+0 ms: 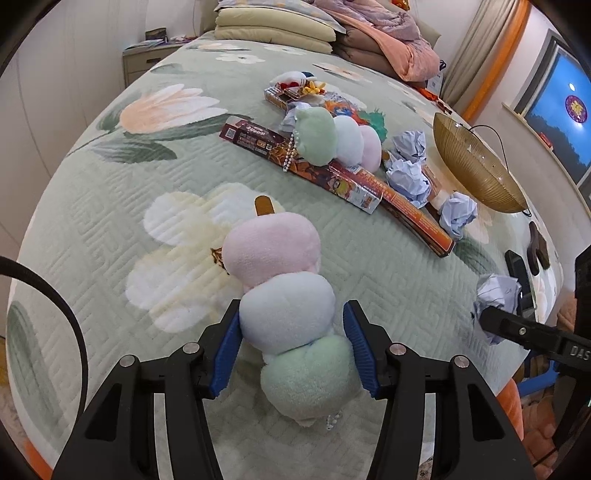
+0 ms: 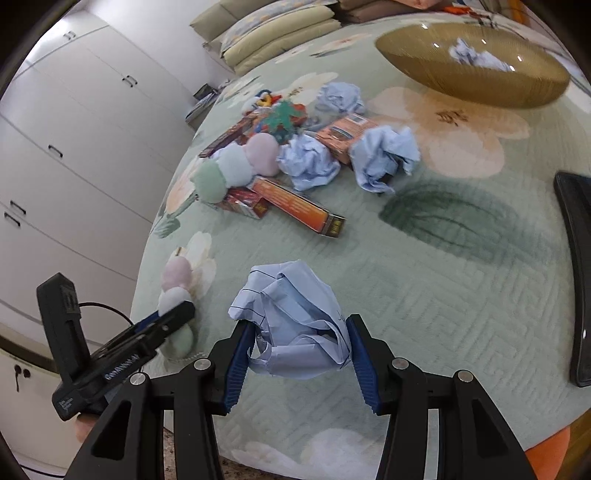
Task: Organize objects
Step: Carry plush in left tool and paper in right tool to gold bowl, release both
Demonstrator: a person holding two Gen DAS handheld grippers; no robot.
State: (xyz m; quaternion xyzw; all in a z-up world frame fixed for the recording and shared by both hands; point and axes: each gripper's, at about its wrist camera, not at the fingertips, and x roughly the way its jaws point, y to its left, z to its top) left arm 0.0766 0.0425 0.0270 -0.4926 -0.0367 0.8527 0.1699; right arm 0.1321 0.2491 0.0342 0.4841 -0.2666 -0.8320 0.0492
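A plush skewer of pink, pale blue and green balls (image 1: 273,258) lies on the green floral bedspread (image 1: 147,192). My left gripper (image 1: 291,321) is shut on it, one pad on the blue ball and the other against the green one. The same gripper (image 2: 173,314) and plush (image 2: 177,277) appear at the left of the right wrist view. My right gripper (image 2: 300,328) is shut on a crumpled pale blue paper ball (image 2: 291,314), just above the bedspread; the left wrist view shows that ball (image 1: 496,295) at its right edge.
A second plush skewer (image 1: 340,138), long orange boxes (image 1: 306,162), small toys and more paper balls (image 1: 408,177) lie mid-bed. A gold bowl (image 2: 461,77) behind holds a paper ball (image 2: 476,55). Pillows (image 1: 273,33) are at the head, a black flat object (image 2: 576,258) lies right, wardrobes (image 2: 74,147) stand left.
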